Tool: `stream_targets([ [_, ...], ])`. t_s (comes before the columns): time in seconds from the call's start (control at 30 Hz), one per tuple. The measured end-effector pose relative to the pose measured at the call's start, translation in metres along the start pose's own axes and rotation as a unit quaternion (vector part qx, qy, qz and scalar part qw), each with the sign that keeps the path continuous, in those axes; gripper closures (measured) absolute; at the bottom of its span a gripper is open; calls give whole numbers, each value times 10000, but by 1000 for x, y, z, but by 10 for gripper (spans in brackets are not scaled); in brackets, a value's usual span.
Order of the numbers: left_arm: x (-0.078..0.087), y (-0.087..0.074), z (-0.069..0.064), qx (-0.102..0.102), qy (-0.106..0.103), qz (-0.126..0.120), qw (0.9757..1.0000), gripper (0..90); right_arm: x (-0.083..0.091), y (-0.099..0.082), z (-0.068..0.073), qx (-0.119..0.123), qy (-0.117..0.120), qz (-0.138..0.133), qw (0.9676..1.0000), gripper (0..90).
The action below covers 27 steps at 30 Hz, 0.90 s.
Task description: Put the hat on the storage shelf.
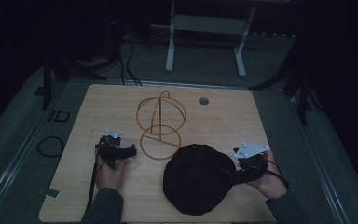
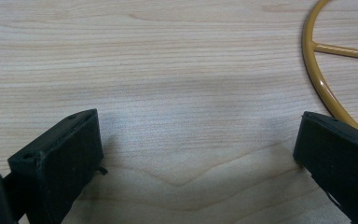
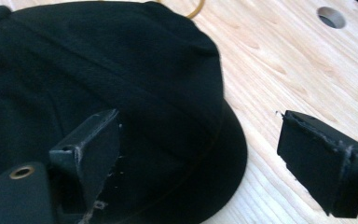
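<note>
High view shows the black fabric cap [image 1: 196, 178] lying at six o'clock on the pale wooden worktop [image 1: 223, 116], right tool [image 1: 233, 176] open astride its brim, seemingly to lift it, left tool [image 1: 131, 150] open beside the gold wire stand [image 1: 161, 123].

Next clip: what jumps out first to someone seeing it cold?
A black hat lies on the near right of the wooden table, with the right gripper open astride its brim. Behind it stands a gold wire stand, its base ring beside the open left gripper.
</note>
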State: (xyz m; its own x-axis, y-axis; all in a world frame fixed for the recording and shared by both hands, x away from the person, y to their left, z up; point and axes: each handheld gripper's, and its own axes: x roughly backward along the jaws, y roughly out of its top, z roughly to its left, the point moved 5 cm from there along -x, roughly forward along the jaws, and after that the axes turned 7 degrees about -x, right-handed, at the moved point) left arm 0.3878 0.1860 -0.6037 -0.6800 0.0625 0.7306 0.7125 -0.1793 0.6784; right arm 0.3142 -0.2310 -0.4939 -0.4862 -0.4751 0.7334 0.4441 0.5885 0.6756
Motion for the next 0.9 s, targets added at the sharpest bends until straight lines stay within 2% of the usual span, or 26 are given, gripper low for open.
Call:
stream_targets([
  [0.27,0,0,0,-8,-1,4,10000,7,-10,3,13,284,205,139,9993,106],
  [0.4,0,0,0,0,0,-2,10000,7,-16,7,16,311,291,167,9990,106],
  [0.6,0,0,0,0,0,-1,10000,7,-28,10,22,524,369,362,9973,100],
  [0.73,0,0,0,0,0,0,10000,7,-36,11,23,692,368,469,9958,100],
  [0.9,0,0,0,-1,0,1,10000,7,-48,11,21,740,490,575,9944,94],
])
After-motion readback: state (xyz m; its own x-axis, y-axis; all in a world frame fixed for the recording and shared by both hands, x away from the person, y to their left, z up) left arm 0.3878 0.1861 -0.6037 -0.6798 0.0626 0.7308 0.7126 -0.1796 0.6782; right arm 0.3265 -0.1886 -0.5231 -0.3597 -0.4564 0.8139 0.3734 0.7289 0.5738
